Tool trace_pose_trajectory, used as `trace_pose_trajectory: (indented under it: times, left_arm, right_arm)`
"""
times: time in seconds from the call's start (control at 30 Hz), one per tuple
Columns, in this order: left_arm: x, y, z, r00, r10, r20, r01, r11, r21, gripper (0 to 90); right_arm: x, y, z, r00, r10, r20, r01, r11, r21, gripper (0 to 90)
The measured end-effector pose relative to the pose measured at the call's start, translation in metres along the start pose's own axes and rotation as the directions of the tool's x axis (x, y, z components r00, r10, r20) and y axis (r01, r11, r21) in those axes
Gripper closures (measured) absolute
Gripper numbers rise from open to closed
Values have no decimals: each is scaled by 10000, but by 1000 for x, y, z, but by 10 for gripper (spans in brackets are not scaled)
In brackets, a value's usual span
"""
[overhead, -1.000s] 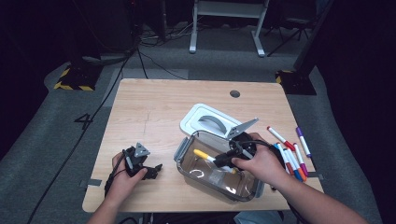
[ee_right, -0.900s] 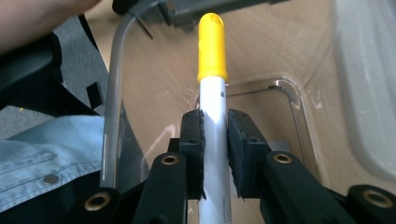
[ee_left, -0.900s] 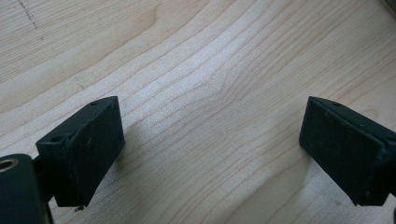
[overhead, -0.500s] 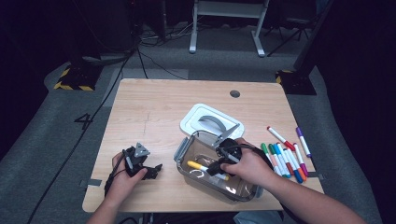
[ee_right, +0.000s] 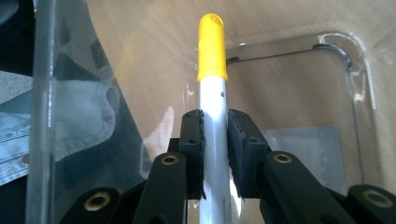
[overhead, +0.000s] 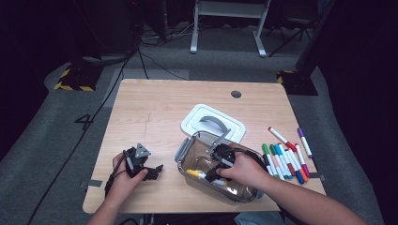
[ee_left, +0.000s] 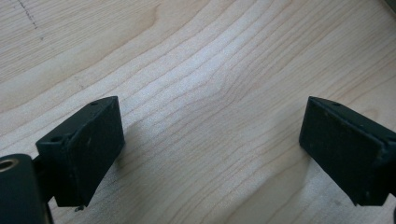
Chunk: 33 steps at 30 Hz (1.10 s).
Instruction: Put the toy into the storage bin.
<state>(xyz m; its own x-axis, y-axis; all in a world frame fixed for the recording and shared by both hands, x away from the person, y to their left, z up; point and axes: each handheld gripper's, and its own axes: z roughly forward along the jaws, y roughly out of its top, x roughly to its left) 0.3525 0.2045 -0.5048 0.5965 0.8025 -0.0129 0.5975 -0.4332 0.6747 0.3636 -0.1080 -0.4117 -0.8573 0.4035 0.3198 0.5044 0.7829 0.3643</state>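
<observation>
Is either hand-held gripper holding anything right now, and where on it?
The right hand-held gripper clamps the yellow-capped marker on its white barrel, below the cap. The left hand-held gripper is open, holding nothing.

two bare forearms with no sleeves, each hand on a black gripper. the left gripper carries a grey three-cornered plate and a trailing black cable. the right gripper has two black jaws with flat rectangular pads, brass-coloured pivot rings and small screw holes.
</observation>
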Motion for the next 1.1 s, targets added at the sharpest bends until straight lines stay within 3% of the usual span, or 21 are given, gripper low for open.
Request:
trace_pose_trajectory:
  times: [0.87,1.0,1.1]
  left_arm:
    - [0,0,0,10000,37,-30,-37,10000,4,70]
    - [0,0,0,10000,35,-31,-35,10000,4,70]
    - [0,0,0,10000,30,-30,-30,10000,5,70]
  right_arm:
    - [-3,-2,32,9991,314,-275,-273,9900,1385,768]
    - [-4,-3,36,9984,467,-314,-418,9892,1403,762]
    - [-4,-3,34,9973,628,-376,-587,9930,1022,695]
